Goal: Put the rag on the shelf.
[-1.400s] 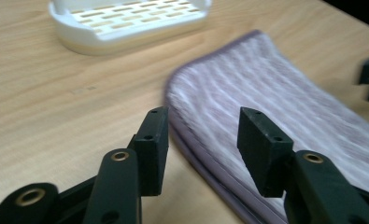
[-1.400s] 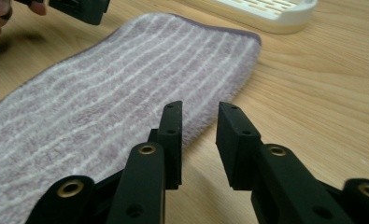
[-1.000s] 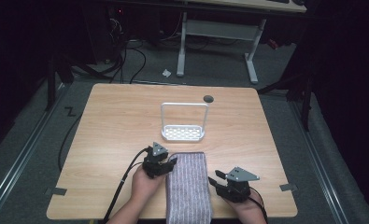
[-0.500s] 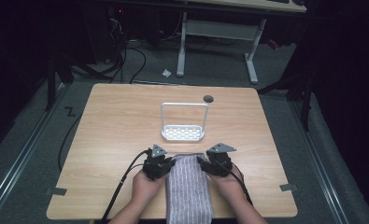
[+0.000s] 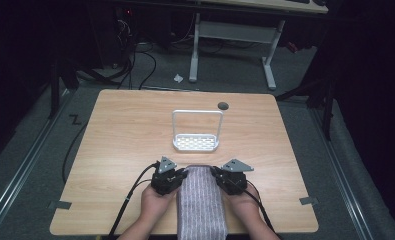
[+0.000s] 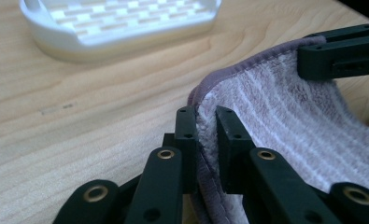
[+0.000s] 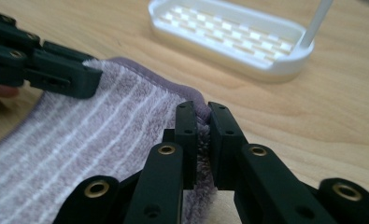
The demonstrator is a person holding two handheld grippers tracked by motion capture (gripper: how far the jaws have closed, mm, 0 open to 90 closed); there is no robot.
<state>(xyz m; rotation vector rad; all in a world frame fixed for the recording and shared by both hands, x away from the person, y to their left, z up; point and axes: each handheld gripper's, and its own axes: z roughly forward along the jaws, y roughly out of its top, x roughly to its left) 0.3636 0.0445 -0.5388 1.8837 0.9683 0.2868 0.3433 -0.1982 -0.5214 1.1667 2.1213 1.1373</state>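
In the high view, a pale wooden desk carries a striped mauve towel that lies as a long narrow strip at the near edge, running from between the two grippers toward the person. The left gripper sits at the towel's far left corner and the right gripper at its far right corner, each held in a hand that comes in from the bottom edge. Black cables trail from both grippers back across the desk. Farther out, near the desk's middle and well apart from the towel, stands a white rack with a slotted base and an upright wire loop. A small dark round hole shows near the far edge. Beyond the desk, a grey floor with loose cables and the white legs of another table are visible.

In the left gripper view, the left gripper has its two black jaws nearly closed, pinching the folded edge of the towel between them. The right gripper grips the towel's other corner at the upper right. The rack lies beyond on the bare wood.

In the right gripper view, the right gripper likewise has its jaws drawn close together on the hemmed corner of the towel. The left gripper clamps the opposite corner at the upper left, and the rack stands beyond, apart from the towel.
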